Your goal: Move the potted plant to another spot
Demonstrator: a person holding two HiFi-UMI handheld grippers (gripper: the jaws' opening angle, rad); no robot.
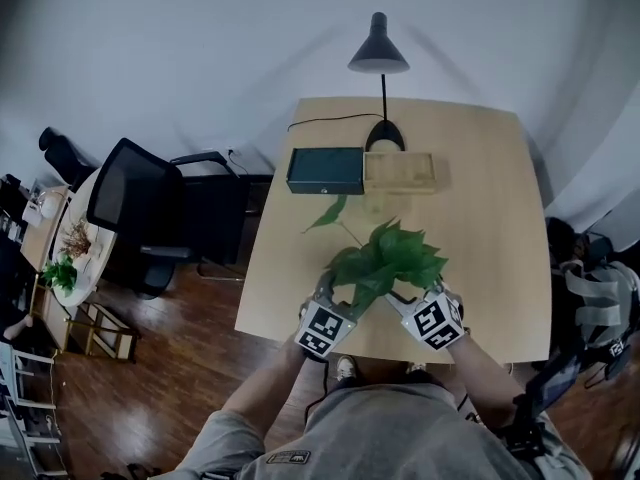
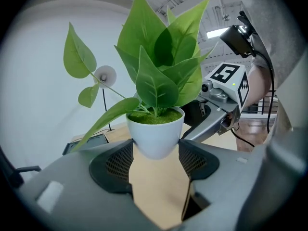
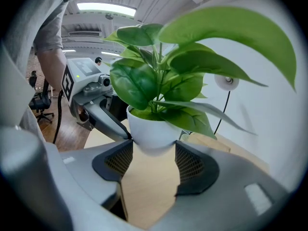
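Note:
The potted plant [image 1: 385, 258], with broad green leaves in a small white pot [image 2: 154, 134], hangs over the near part of the wooden table [image 1: 490, 228]. Both grippers clamp the pot from opposite sides. In the left gripper view my left gripper [image 2: 155, 153] has its dark pads against the pot's rounded sides, and the right gripper's arm [image 2: 219, 114] comes in from the far side. In the right gripper view my right gripper [image 3: 153, 149] presses the same pot [image 3: 151, 129], with the left gripper [image 3: 96, 105] behind it. From the head view, leaves hide the pot and both sets of fingertips.
At the table's far edge stand a black desk lamp [image 1: 380, 58], a dark green box [image 1: 325, 170] and a light wooden box [image 1: 400, 171]. A black office chair [image 1: 135, 203] and a round side table [image 1: 70, 243] stand to the left on the wooden floor.

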